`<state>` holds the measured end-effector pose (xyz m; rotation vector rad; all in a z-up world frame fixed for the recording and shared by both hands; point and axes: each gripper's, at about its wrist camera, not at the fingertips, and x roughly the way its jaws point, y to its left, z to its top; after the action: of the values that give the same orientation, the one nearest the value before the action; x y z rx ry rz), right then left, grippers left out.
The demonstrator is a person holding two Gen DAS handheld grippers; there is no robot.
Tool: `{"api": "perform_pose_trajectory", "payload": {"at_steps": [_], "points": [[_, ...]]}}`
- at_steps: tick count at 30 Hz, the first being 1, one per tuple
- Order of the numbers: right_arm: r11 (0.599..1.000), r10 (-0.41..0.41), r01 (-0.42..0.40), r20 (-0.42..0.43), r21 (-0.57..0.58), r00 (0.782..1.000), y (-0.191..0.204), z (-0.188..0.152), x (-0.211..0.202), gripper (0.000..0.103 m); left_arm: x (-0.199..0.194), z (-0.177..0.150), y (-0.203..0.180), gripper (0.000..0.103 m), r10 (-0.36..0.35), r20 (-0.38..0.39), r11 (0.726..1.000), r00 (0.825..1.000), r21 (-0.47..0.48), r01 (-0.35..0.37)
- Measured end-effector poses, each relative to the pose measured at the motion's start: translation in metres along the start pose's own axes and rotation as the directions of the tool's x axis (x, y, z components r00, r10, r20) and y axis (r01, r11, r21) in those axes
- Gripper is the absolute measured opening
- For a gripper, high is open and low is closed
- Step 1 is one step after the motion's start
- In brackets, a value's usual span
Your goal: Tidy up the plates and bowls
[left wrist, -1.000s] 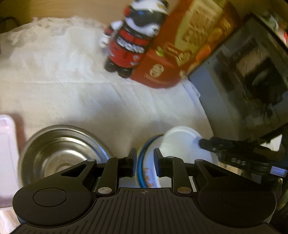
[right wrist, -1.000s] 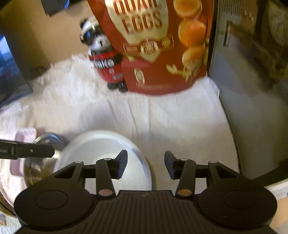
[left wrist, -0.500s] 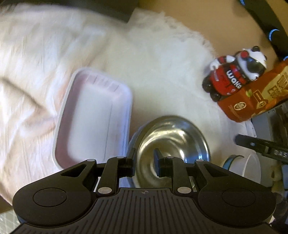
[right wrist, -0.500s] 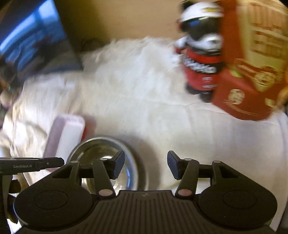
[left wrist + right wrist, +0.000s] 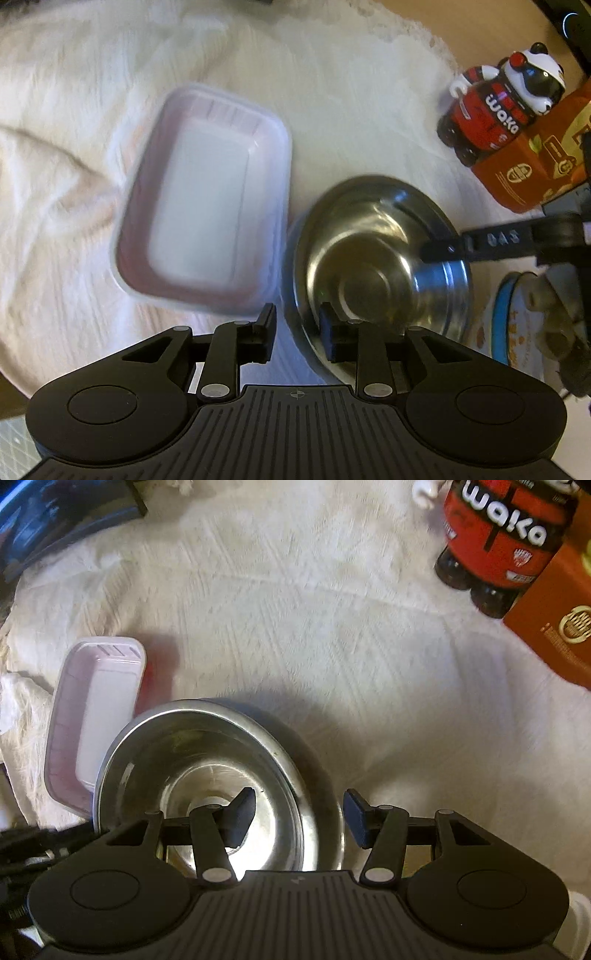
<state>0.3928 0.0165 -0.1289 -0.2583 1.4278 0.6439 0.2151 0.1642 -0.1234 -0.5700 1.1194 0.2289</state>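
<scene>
A round stainless-steel bowl [image 5: 207, 775] sits on a wrinkled white cloth [image 5: 314, 627] that covers the table. Just to its left lies a rectangular pale-pink plastic tray [image 5: 207, 206], their rims nearly touching. To the bowl's right, in the left wrist view, stands a blue-rimmed round dish [image 5: 517, 325]. Farther back and to the right, a red-and-black panda-shaped bottle [image 5: 498, 107] stands against an orange cardboard box [image 5: 524, 177], both well apart from the bowl.

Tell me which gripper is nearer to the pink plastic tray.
Left. The left gripper straddles the steel bowl rim on the side touching the pink tray, one finger almost at its corner. The right gripper straddles the bowl's opposite rim, the bowl between it and the tray.
</scene>
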Motion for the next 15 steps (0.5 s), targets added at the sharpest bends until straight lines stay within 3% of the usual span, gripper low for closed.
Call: {"api": "perform_pose_trajectory", "payload": {"at_steps": [6, 15], "points": [[1.0, 0.003, -0.001, -0.043, 0.025, 0.999, 0.001, 0.003, 0.012, 0.058, 0.018, 0.0, 0.008, 0.033, -0.06, -0.056, 0.996, 0.997, -0.073, 0.056], [0.999, -0.026, 0.028, -0.052, 0.026, 0.998, 0.014, 0.002, 0.015, 0.064, 0.027, 0.009, 0.013, 0.037, -0.069, -0.068, 0.994, 0.995, -0.087, 0.063]]}}
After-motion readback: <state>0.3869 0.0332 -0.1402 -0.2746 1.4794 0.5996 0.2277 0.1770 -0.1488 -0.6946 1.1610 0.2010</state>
